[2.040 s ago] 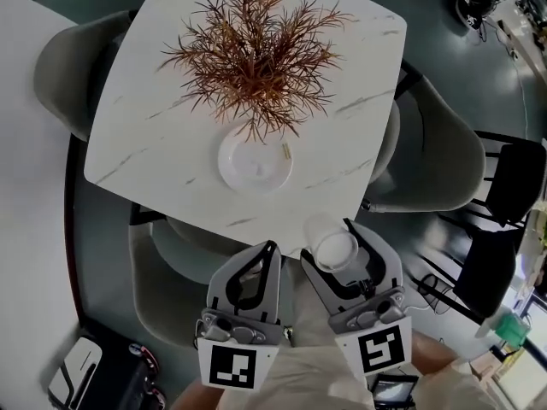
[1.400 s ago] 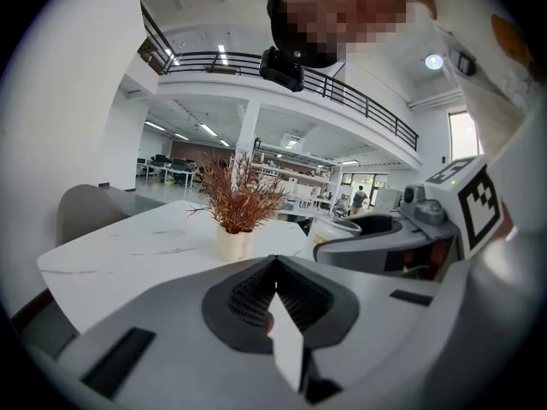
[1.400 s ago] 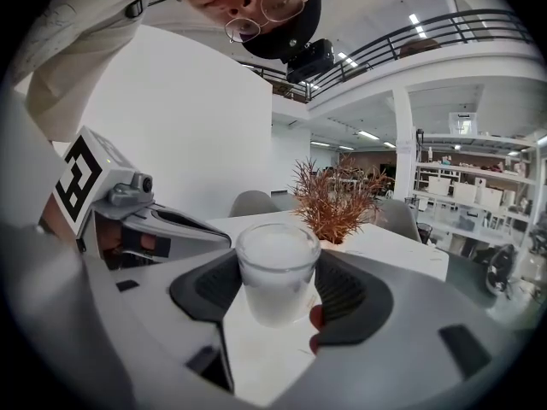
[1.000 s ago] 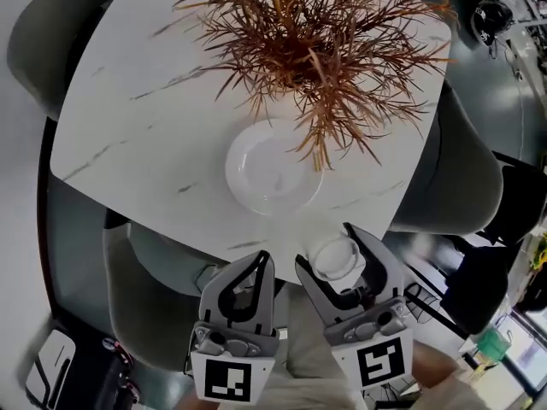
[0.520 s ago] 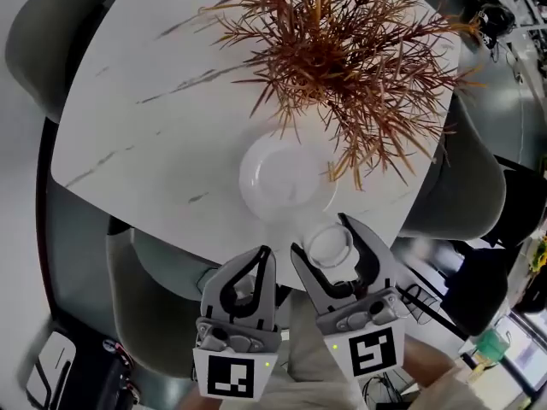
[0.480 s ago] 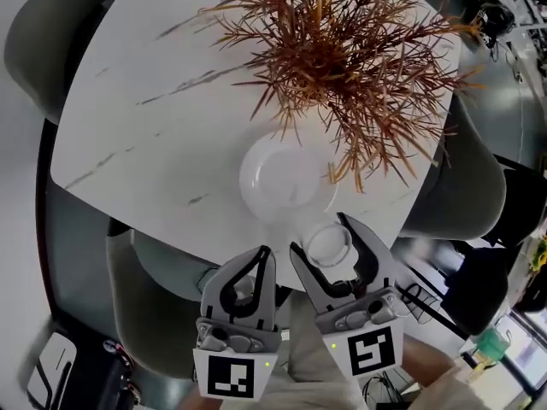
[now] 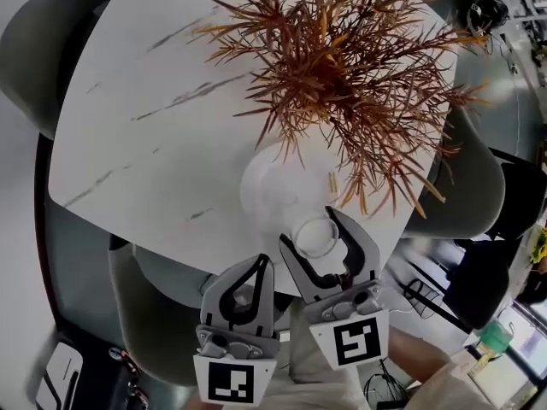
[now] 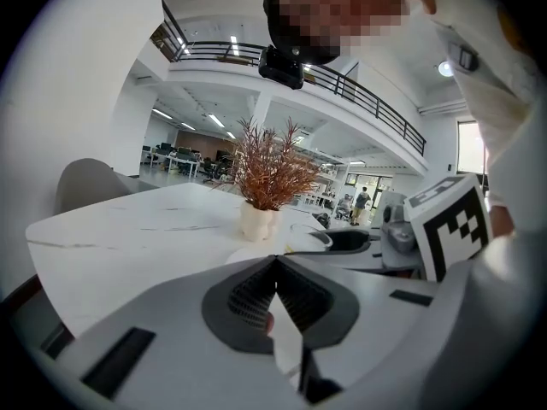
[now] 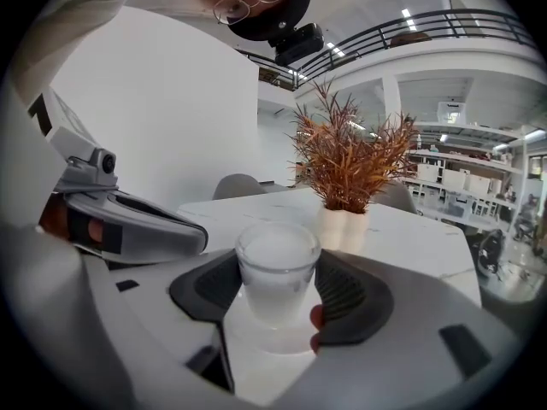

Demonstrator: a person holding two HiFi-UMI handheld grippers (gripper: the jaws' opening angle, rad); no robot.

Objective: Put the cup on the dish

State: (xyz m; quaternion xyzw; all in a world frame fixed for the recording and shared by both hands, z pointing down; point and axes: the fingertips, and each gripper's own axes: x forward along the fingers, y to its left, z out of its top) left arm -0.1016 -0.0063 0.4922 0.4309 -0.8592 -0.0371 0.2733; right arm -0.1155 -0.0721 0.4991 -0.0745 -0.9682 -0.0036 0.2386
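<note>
A white dish (image 7: 278, 186) lies on the white marble table (image 7: 145, 135), just in front of the plant. A small frosted glass cup (image 7: 318, 236) stands upright in my right gripper (image 7: 314, 232), which is shut on it. In the head view the cup overlaps the dish's near rim; I cannot tell its height above it. The right gripper view shows the cup (image 9: 276, 272) between the dark pads of that gripper (image 9: 278, 284). My left gripper (image 7: 261, 267) is shut and holds nothing, short of the table's near edge; its jaws meet in the left gripper view (image 8: 275, 270).
A bushy red-brown plant (image 7: 342, 58) in a white pot (image 9: 342, 226) overhangs the dish's far side. Grey chairs (image 7: 466, 186) stand round the table, one (image 7: 158, 306) under my grippers. A person in a white sleeve (image 8: 504, 101) is behind the grippers.
My right gripper has carried the cup forward, from off the table's near edge to the dish's near rim. The left gripper has stayed back, shut.
</note>
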